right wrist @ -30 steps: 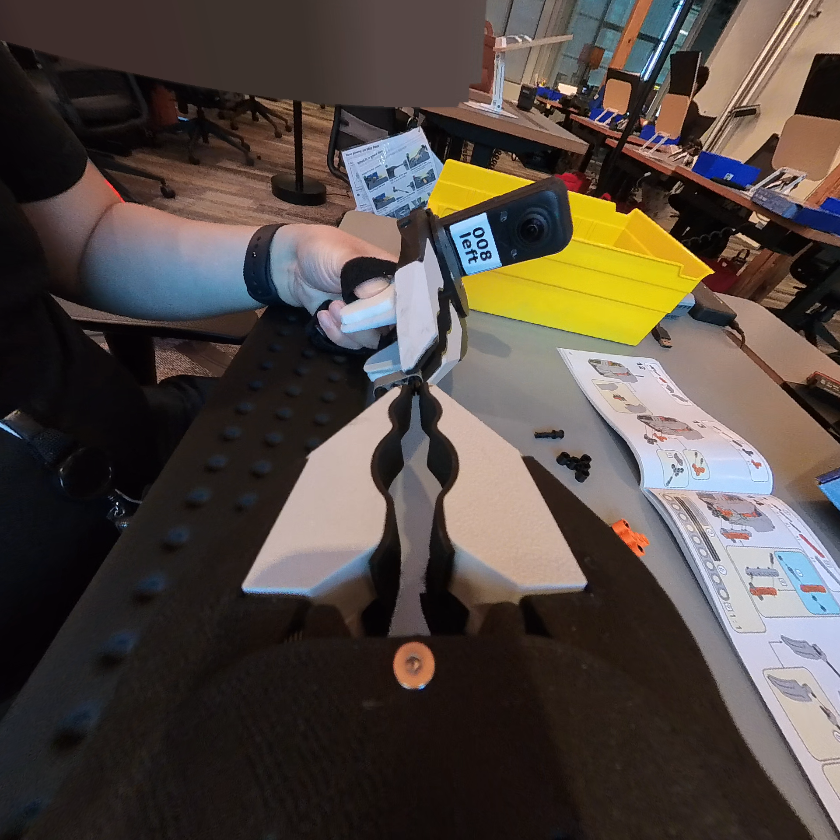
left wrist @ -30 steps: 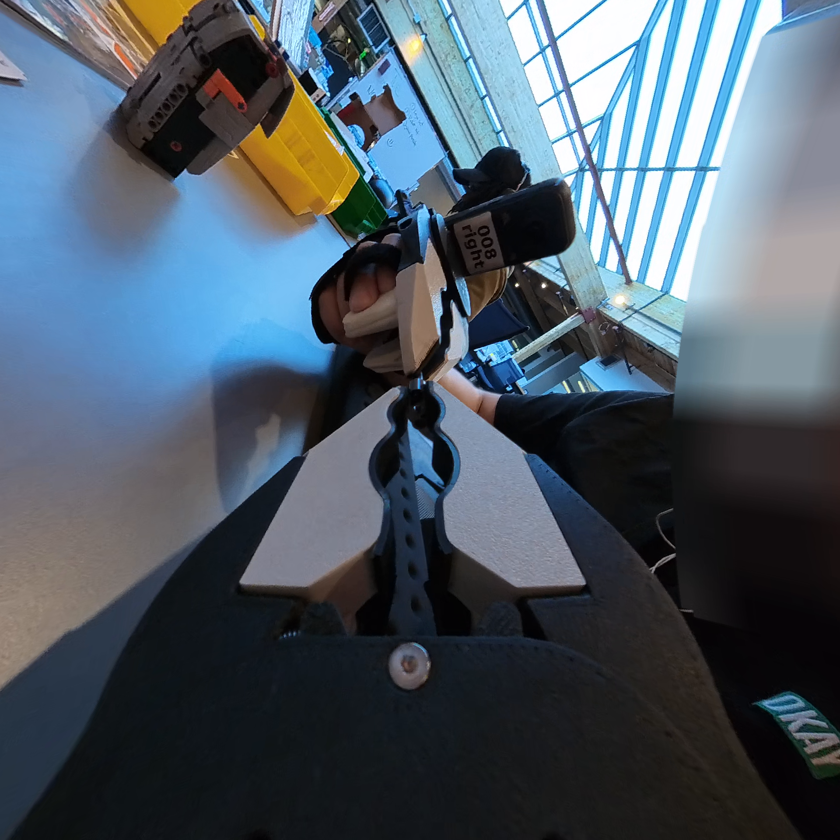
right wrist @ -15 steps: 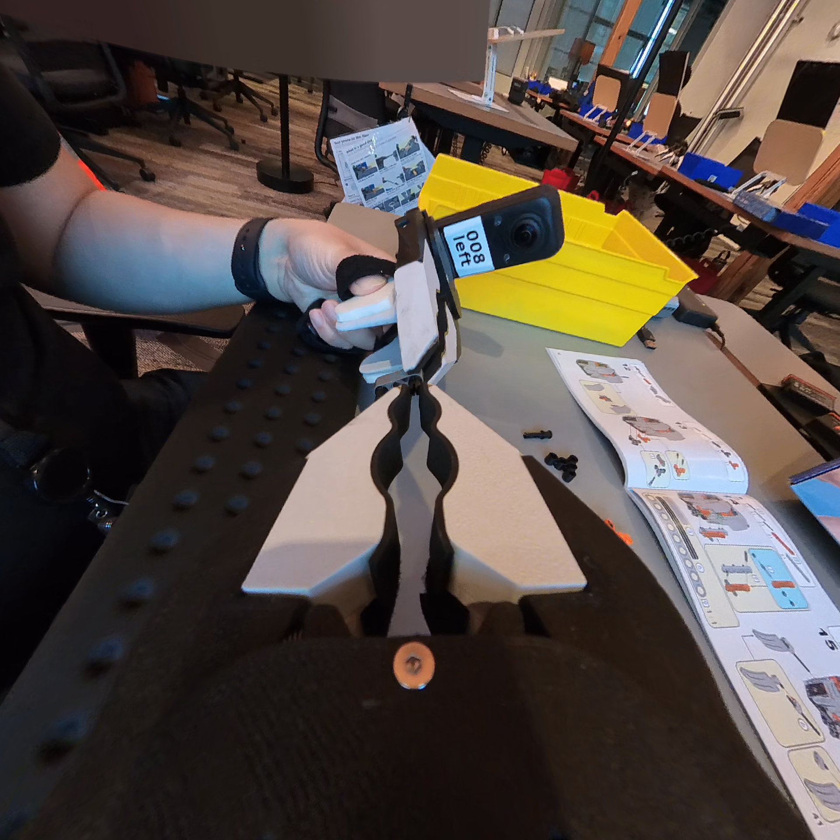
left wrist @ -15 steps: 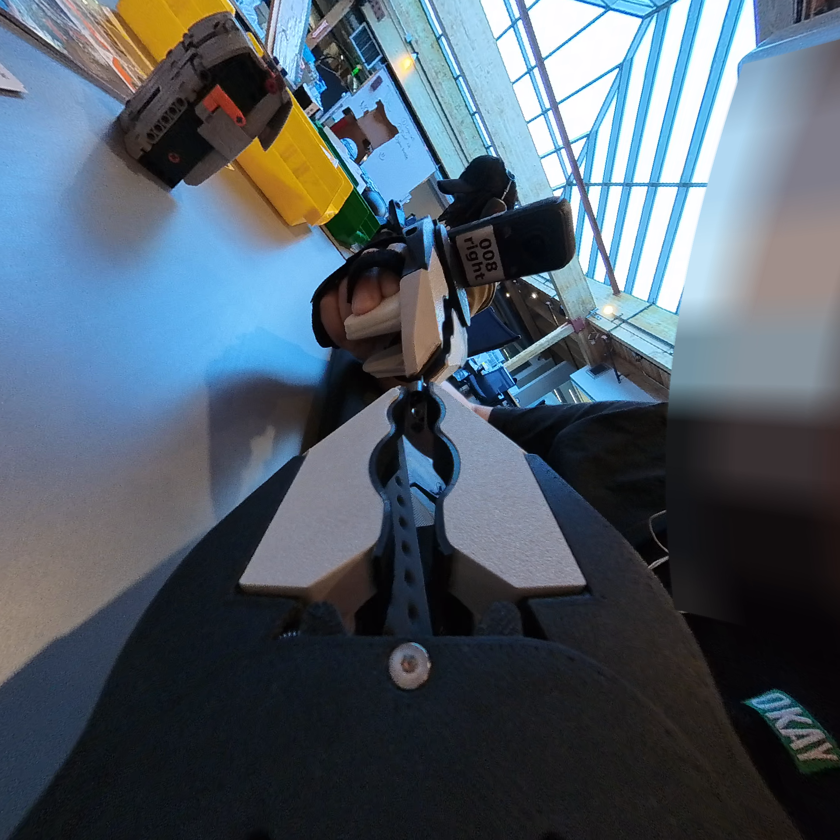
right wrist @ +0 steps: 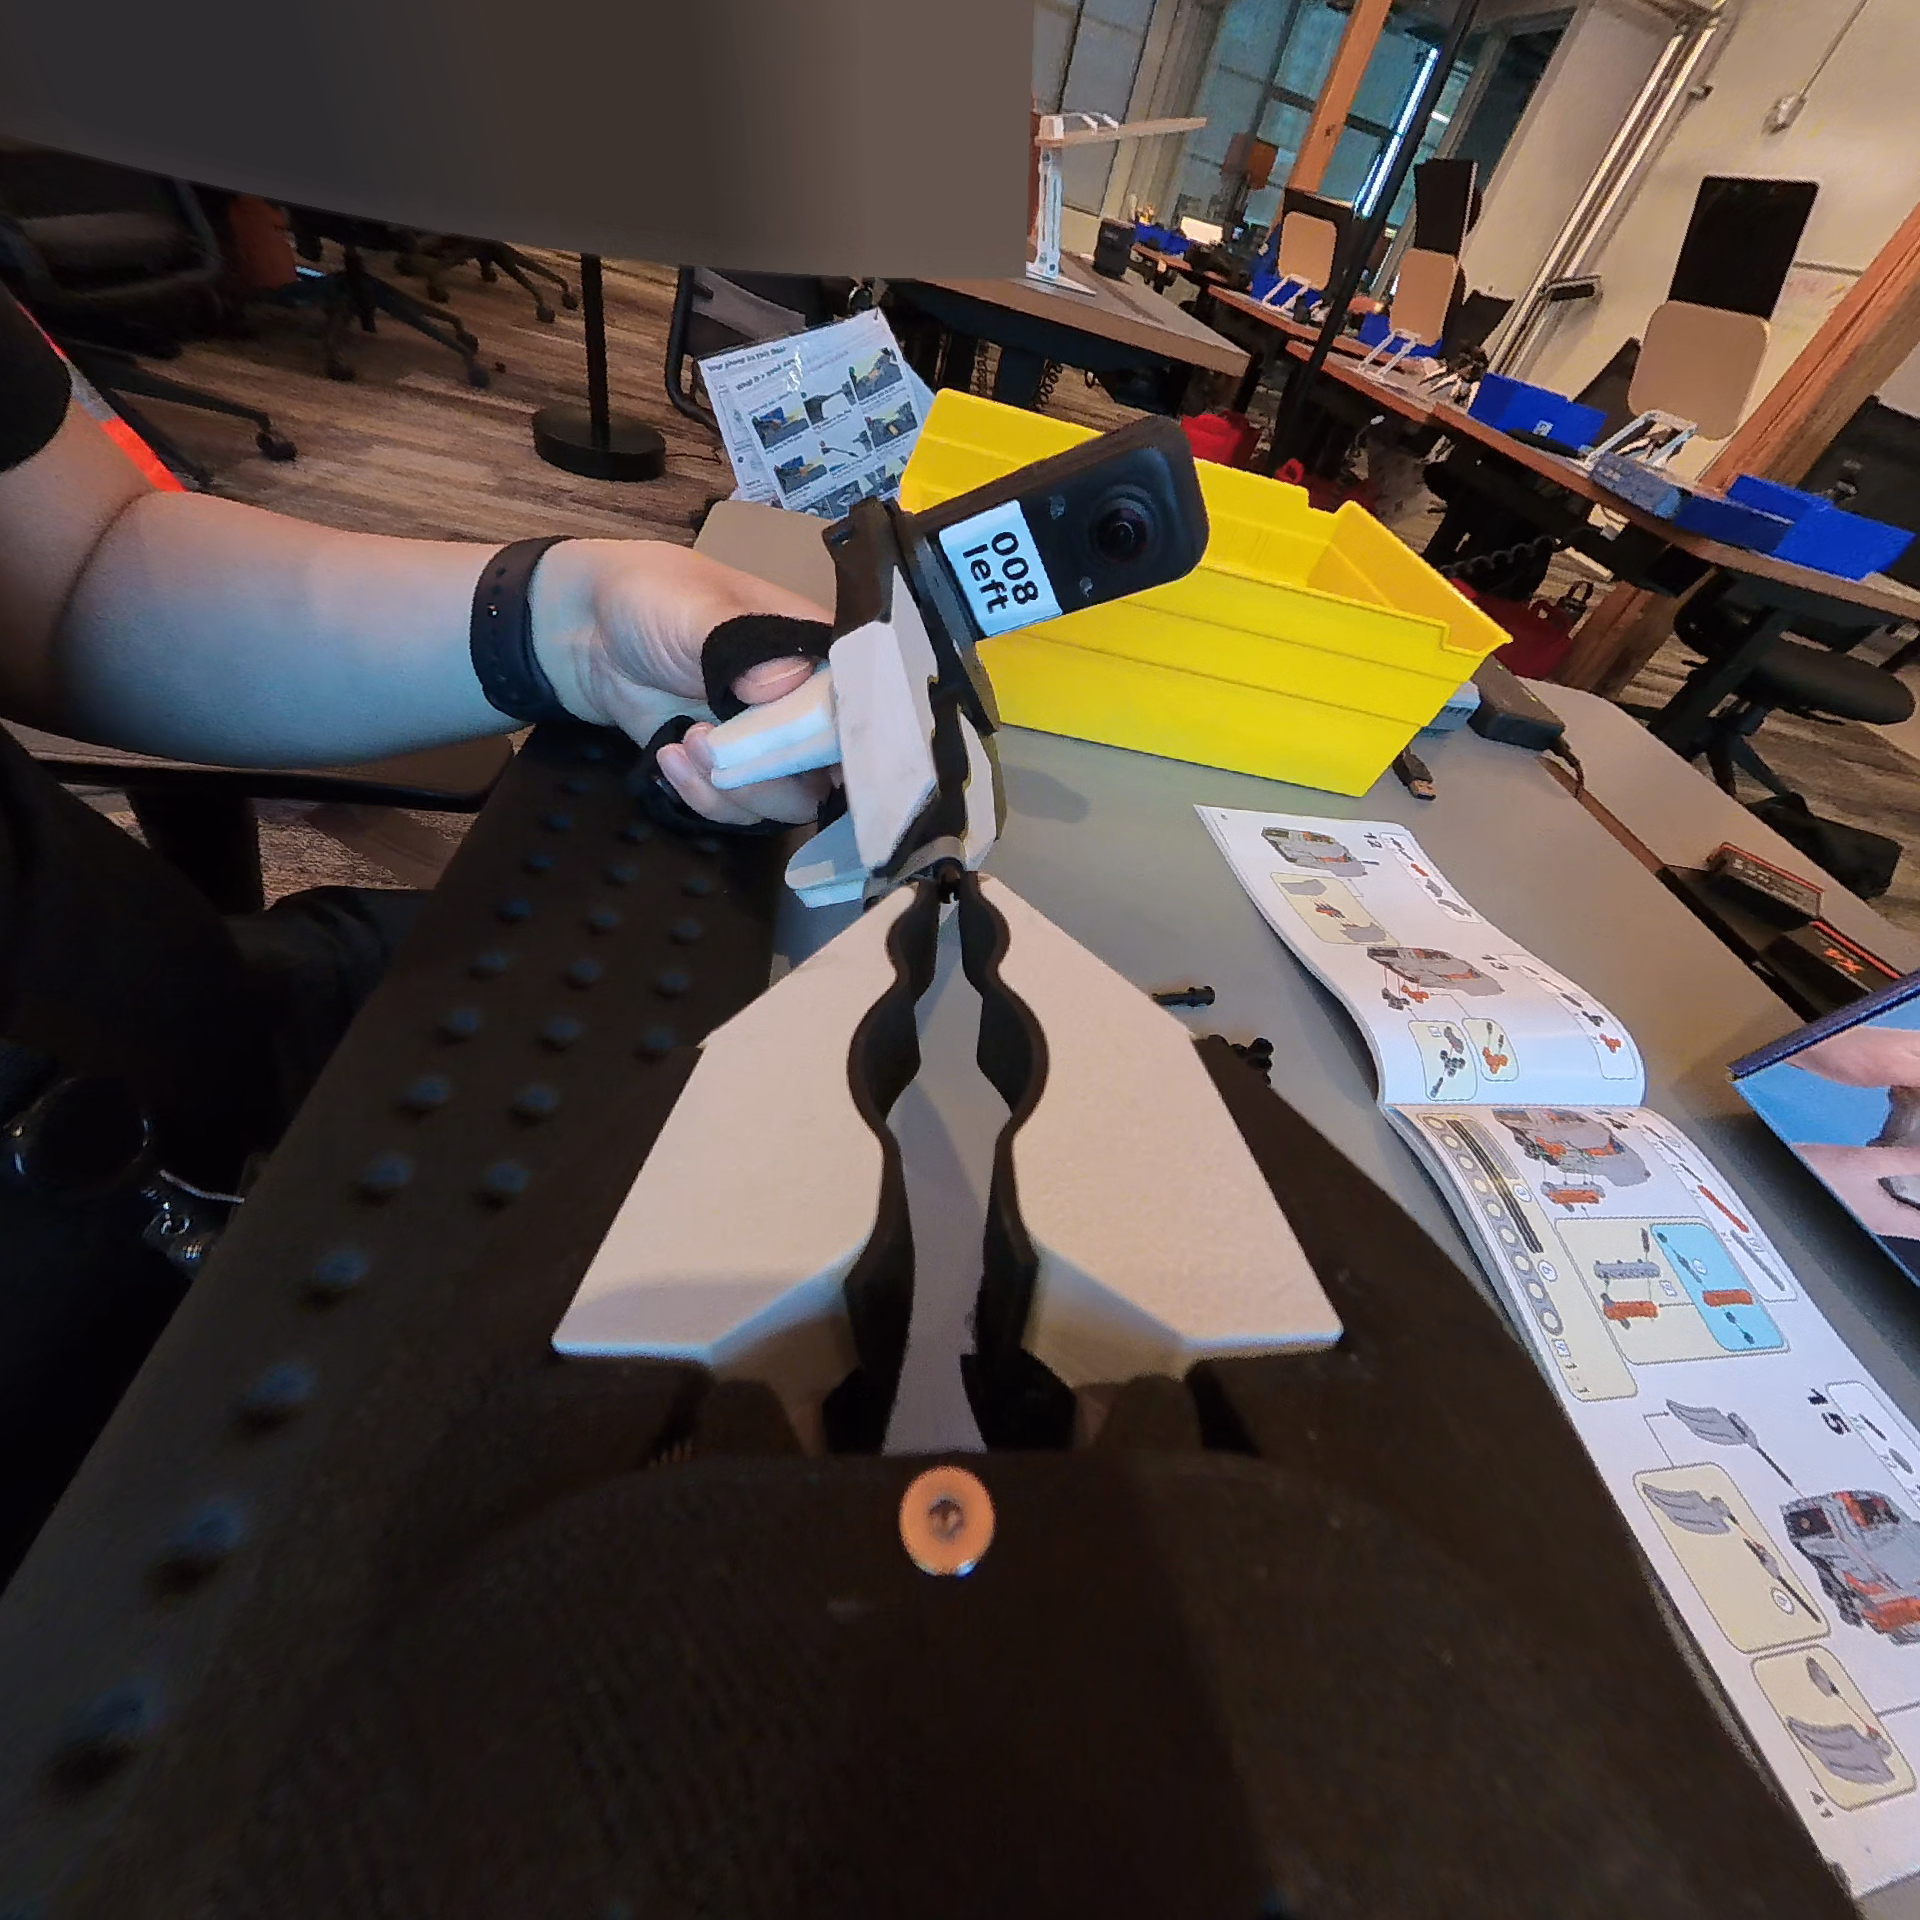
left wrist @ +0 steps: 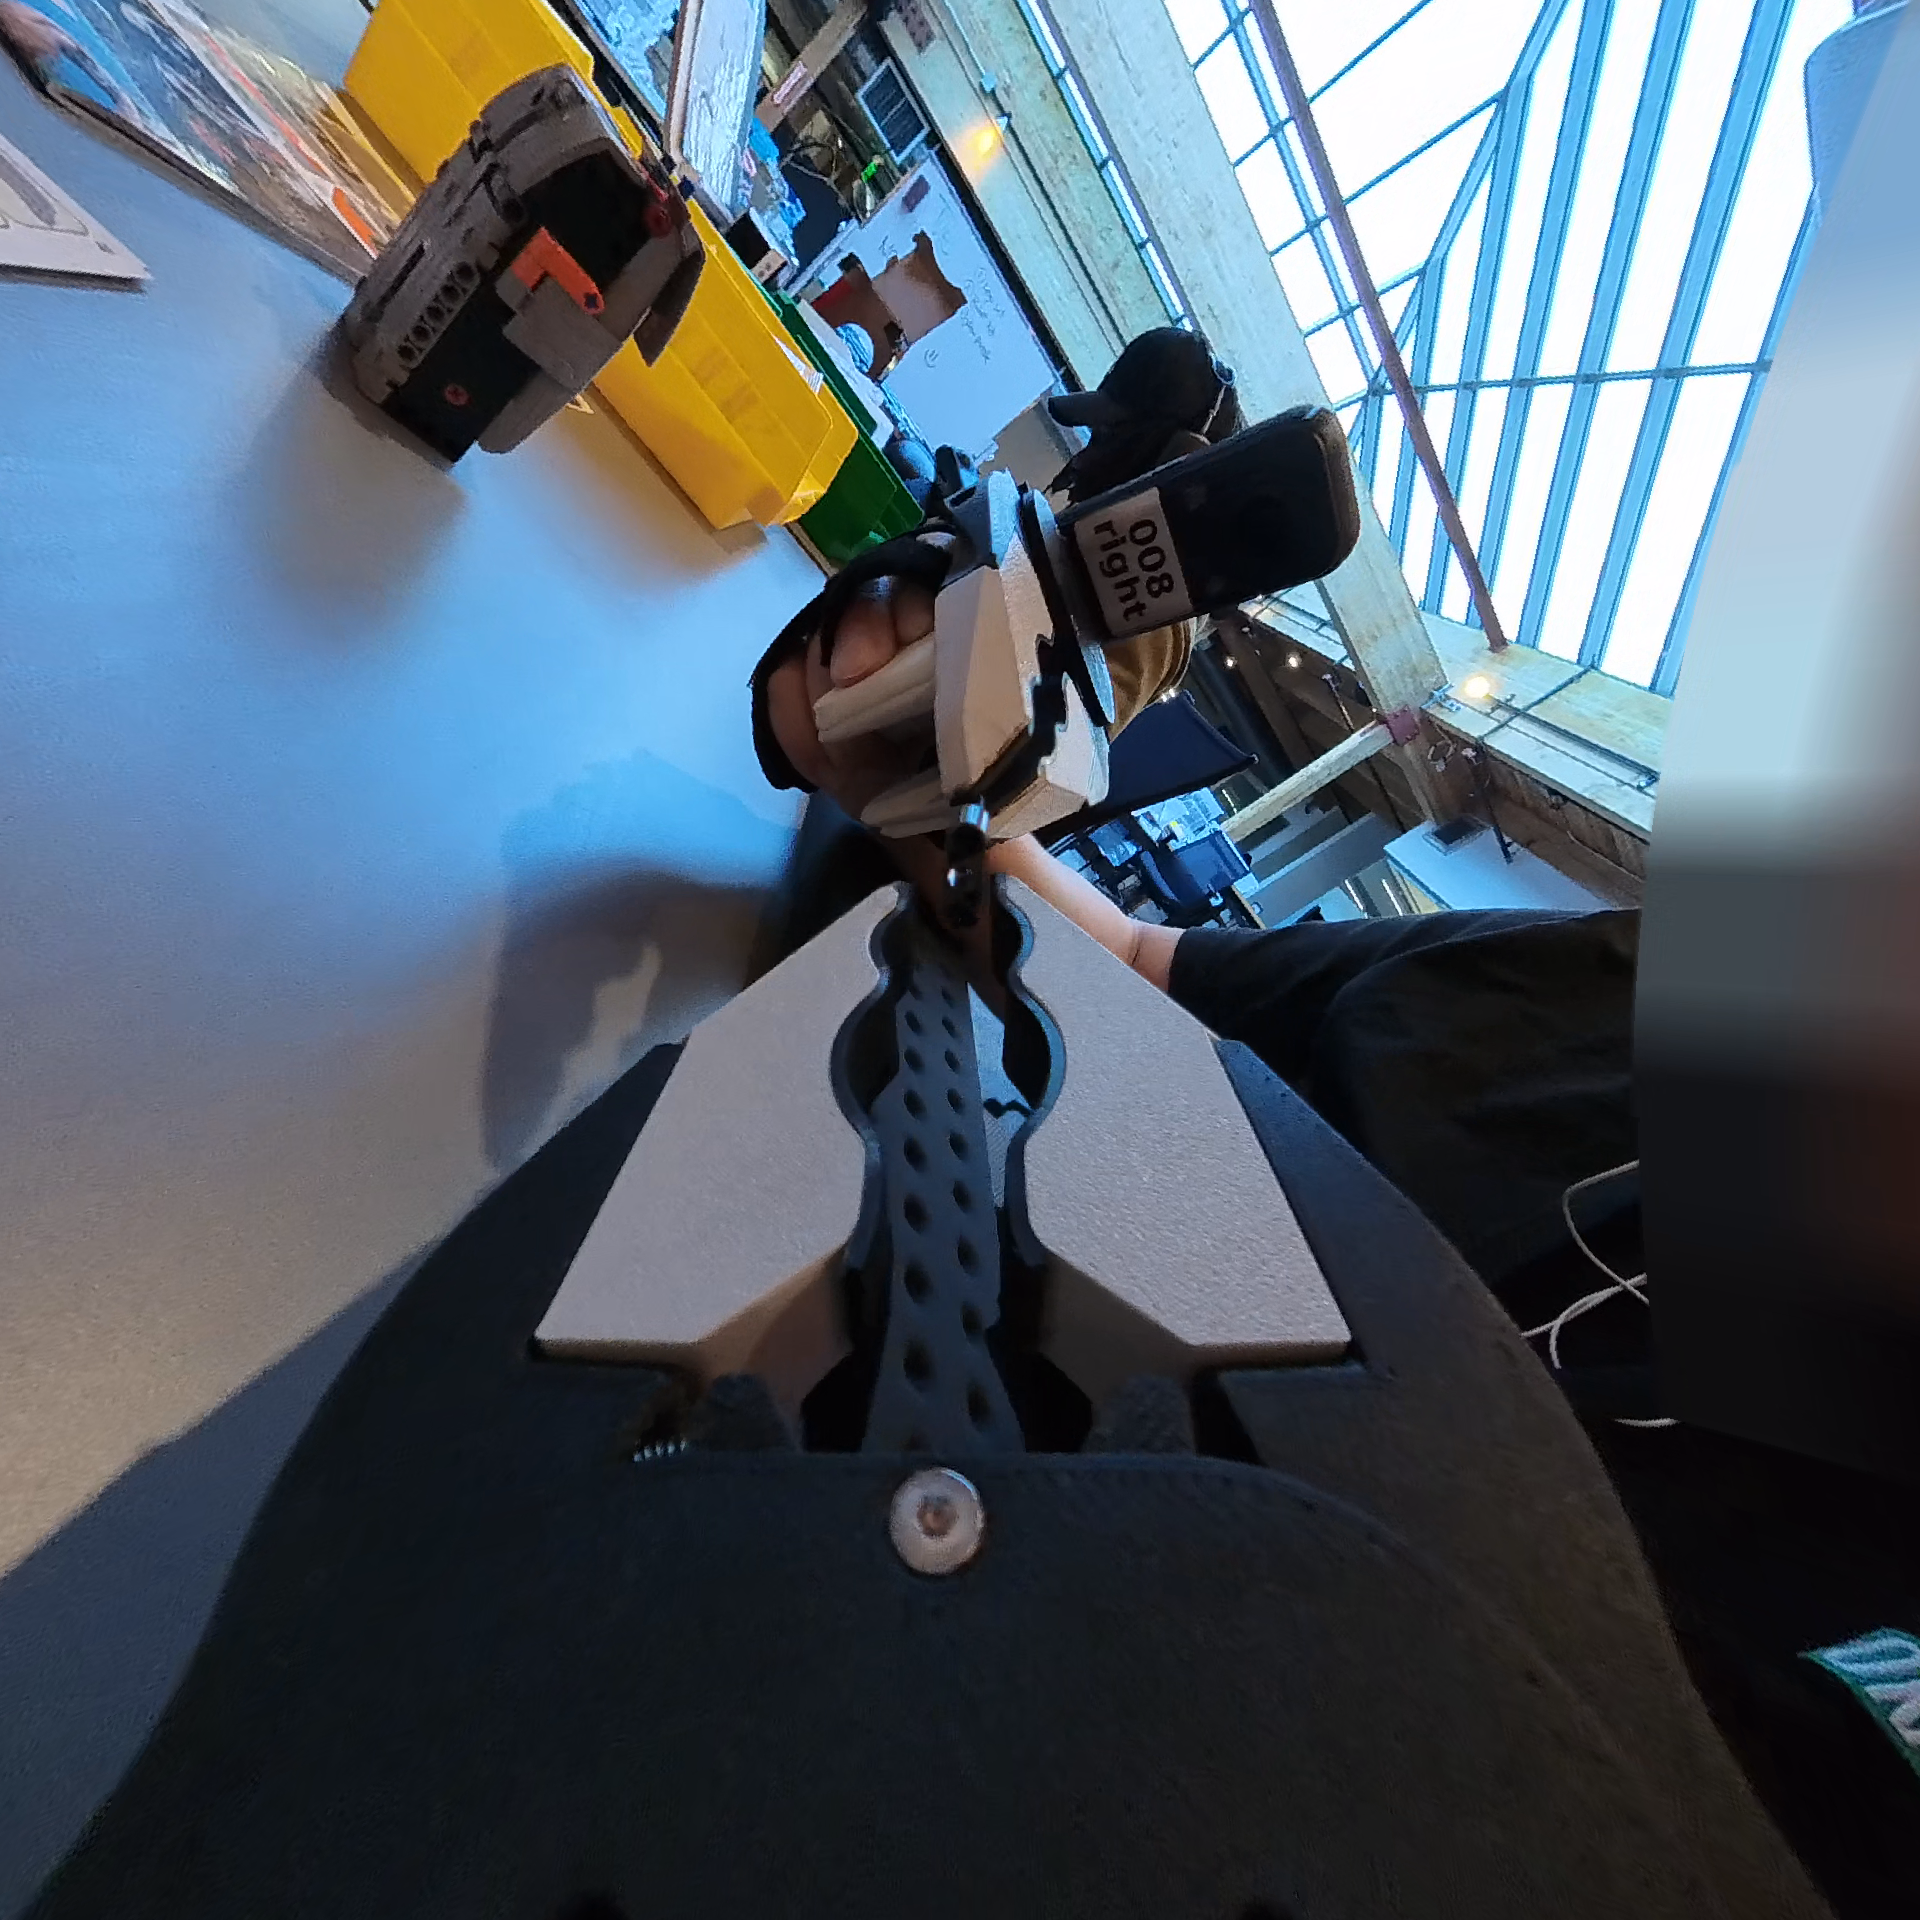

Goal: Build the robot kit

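Both hand-held grippers (left wrist: 961, 904) (right wrist: 948, 883) closed — tip-to-tip

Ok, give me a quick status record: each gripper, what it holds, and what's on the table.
Left gripper: shut on black holed beam, which lies along its fingers
Right gripper: shut on small black pin, close to the beam's far end
Table: open instruction booklet, yellow bin, loose black pins
Also on it: grey brick model

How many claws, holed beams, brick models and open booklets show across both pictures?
Claws: 2, left claw and right claw
Black holed beam: 1
Grey brick model: 1
Open booklet: 1
Total: 5
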Demonstrator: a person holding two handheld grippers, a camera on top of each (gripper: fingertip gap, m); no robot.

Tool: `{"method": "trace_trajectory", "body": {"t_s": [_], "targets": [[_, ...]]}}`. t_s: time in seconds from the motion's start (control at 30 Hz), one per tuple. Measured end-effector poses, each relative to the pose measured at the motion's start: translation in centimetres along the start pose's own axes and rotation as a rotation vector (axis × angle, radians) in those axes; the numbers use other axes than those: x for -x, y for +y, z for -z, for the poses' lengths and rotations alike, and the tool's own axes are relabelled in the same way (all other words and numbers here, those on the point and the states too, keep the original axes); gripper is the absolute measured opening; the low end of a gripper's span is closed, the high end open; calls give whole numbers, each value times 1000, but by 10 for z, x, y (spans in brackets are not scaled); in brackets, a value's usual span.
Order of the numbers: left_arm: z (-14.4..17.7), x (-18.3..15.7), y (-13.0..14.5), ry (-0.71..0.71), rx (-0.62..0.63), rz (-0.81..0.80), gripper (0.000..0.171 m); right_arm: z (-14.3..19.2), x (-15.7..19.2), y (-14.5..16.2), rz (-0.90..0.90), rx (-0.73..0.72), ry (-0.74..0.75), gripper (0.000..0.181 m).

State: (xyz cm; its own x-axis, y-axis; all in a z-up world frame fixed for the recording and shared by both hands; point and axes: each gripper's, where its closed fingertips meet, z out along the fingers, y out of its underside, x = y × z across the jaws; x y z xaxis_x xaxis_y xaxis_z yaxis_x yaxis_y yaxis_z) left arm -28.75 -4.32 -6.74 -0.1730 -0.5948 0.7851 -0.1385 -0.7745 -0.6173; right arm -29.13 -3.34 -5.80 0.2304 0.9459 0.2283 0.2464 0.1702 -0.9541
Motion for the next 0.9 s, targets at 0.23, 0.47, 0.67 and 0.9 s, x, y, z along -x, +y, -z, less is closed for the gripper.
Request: {"method": "trace_trajectory", "body": {"t_s": [0.23,0.47,0.67,0.9], "targets": [[-1,-1,2,-4,13,-12,4,0,-3,0,-14,-7,9,3],[4,-4,-3,26,-29,10,3,10,-2,-13,-4,-98,-3,14],[3,-5,-1,44,-14,26,3,-1,10,-5,36,-52,-41,10],[3,-5,-2,49,-15,32,3,-2,10,-3,51,-36,-37,3]]}}
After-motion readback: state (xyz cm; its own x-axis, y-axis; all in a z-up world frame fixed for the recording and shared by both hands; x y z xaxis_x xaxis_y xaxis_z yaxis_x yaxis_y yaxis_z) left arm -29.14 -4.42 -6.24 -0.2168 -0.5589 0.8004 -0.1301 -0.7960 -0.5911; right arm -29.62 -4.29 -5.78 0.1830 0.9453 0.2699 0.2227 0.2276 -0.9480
